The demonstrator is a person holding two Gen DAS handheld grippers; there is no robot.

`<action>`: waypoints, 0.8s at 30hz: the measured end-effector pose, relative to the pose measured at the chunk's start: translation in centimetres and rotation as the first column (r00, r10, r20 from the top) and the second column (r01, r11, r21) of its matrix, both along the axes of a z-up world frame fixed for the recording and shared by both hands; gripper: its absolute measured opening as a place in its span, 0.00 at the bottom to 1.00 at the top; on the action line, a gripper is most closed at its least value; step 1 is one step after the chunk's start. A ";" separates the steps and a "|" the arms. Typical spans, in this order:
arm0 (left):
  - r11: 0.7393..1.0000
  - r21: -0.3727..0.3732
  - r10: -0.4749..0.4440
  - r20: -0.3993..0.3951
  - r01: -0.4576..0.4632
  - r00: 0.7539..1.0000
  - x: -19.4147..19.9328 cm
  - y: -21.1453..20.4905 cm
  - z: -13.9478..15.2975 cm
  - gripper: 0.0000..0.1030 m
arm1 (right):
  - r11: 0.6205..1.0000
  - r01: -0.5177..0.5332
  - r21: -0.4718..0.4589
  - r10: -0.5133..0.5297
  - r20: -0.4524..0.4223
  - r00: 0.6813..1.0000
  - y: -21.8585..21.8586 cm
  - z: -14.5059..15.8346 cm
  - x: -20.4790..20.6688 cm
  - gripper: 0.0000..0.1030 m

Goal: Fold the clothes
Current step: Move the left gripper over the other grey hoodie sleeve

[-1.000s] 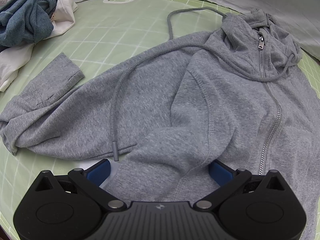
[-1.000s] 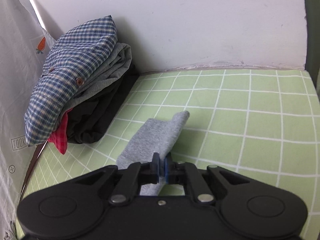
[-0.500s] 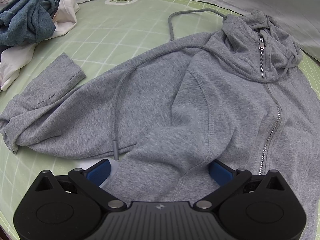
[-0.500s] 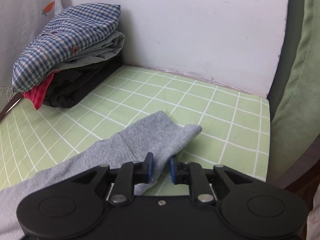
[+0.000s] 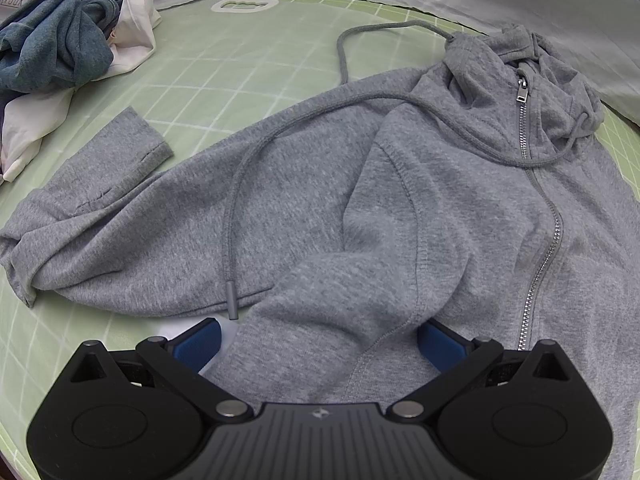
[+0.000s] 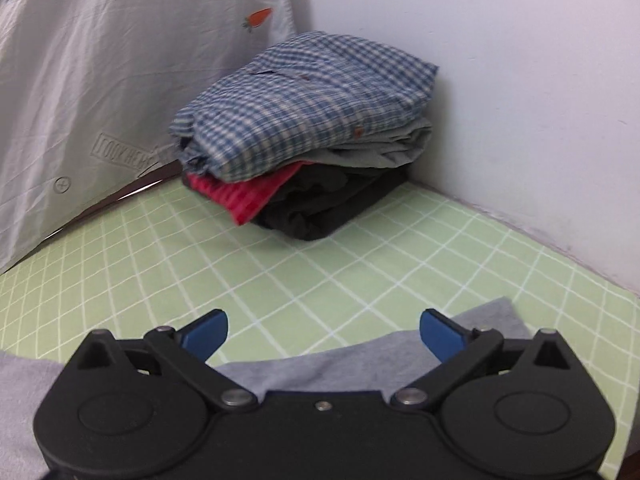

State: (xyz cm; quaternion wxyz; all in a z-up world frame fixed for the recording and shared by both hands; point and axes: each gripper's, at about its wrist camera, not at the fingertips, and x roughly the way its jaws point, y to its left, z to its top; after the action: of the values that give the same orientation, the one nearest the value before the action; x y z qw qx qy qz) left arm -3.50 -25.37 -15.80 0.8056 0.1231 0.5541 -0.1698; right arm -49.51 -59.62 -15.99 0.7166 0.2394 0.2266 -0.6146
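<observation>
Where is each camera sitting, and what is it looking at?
Left wrist view: sits on the left gripper, looks steeply down at the grey hoodie on the green checked sheet; its wide-apart blue fingers straddle the cloth.
Right wrist view: sits on the right gripper, looks across at the folded clothes pile by the white wall; its jaws are opening, nothing clamped.
Both views show the hoodie and the green sheet.
</observation>
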 end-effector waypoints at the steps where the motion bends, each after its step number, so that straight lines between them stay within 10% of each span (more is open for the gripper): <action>1: 1.000 0.000 0.000 0.000 0.000 1.000 0.0 0.0 0.0 1.00 | 0.999 -0.031 0.014 0.031 -0.004 0.999 0.3 -0.4 1.1 1.00; 20: 0.997 -0.045 -0.064 0.025 0.065 0.998 -0.6 0.7 0.2 1.00 | 0.950 -0.180 0.255 0.228 -0.170 0.959 4.3 -1.0 5.0 1.00; 24: 0.984 -0.162 -0.079 0.016 0.080 0.997 -1.2 3.5 2.4 1.00 | 0.946 -0.208 0.248 0.261 -0.203 0.944 6.8 1.1 6.6 1.00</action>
State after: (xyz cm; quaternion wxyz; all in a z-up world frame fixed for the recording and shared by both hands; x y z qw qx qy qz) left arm -4.69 -21.89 -13.38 0.8082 0.0798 0.5291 -0.2458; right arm -42.92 -52.84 -14.87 0.7220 0.2157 0.4039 -0.5188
